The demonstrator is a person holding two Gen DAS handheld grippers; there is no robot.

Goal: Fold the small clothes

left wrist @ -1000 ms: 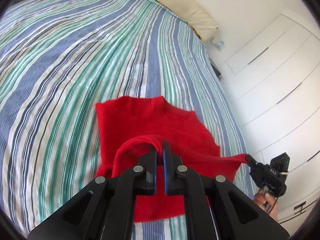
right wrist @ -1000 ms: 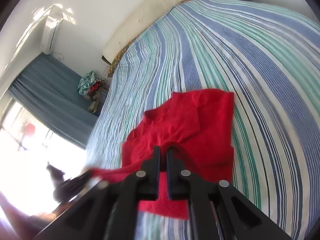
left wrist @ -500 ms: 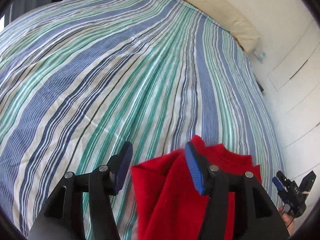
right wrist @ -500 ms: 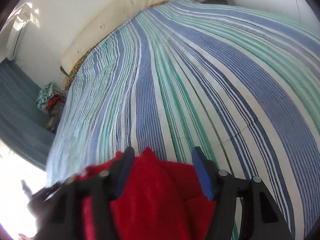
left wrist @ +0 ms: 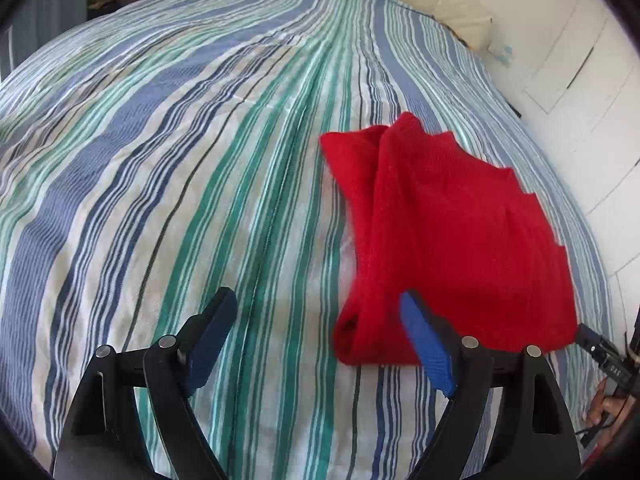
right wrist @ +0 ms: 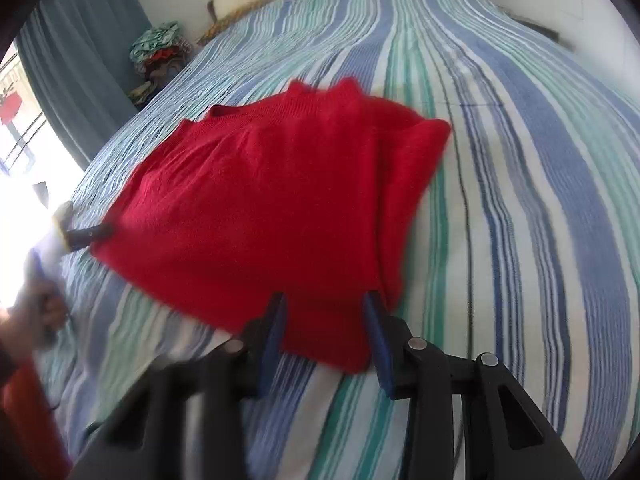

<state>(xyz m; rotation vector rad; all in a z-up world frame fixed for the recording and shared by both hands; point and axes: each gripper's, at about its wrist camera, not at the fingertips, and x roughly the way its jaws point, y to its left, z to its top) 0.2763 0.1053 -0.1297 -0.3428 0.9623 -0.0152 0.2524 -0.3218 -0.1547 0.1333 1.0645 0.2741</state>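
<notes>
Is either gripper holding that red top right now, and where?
No. Left gripper and right gripper are both open; the red top lies folded on the striped bed.

bright daylight | window (right wrist: pixel 16 184) glare blown out | fisheye edges | motion blur

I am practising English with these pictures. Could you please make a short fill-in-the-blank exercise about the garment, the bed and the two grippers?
1. The garment lying on the bed is ____ in colour.
2. The bedspread has a pattern of ____.
3. The jaws of the left gripper stand ____.
4. Between the jaws of the right gripper lies the near edge of the ____.

Missing words: red; stripes; open; garment
</notes>
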